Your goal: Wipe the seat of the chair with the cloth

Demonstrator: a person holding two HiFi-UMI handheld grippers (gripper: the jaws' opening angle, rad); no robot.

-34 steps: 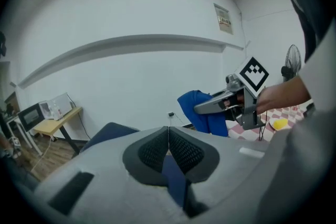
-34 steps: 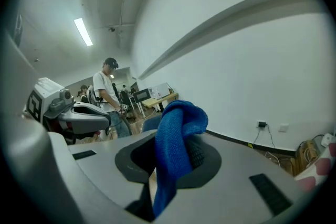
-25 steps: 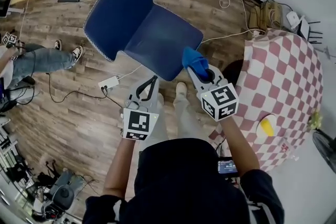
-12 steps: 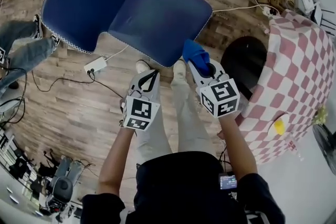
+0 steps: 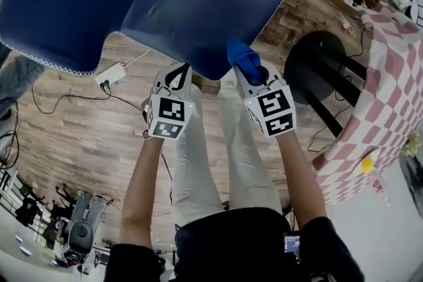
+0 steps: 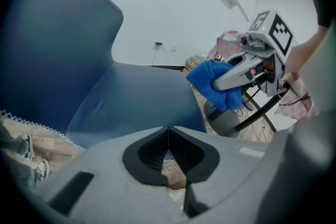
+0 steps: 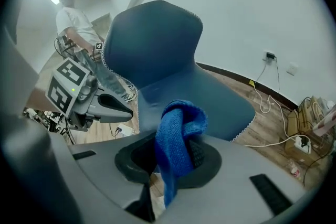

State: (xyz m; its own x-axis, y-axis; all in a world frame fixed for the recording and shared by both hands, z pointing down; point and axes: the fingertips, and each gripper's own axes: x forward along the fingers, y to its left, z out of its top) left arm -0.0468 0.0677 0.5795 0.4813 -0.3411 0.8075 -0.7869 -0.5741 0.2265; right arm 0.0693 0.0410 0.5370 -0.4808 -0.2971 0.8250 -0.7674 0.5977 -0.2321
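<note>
chair (image 5: 198, 10) back cut off by head view's top and left edges, checked table (image 5: 396, 89) cropped at right

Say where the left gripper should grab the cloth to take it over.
Grip the bunched loop of the cloth that sticks out past the right gripper's fingers, coming from its left, where the left gripper sits. That loop looks like the only free bulk; the rest is pinched or hangs below. The left gripper is shut, so open first.
</note>
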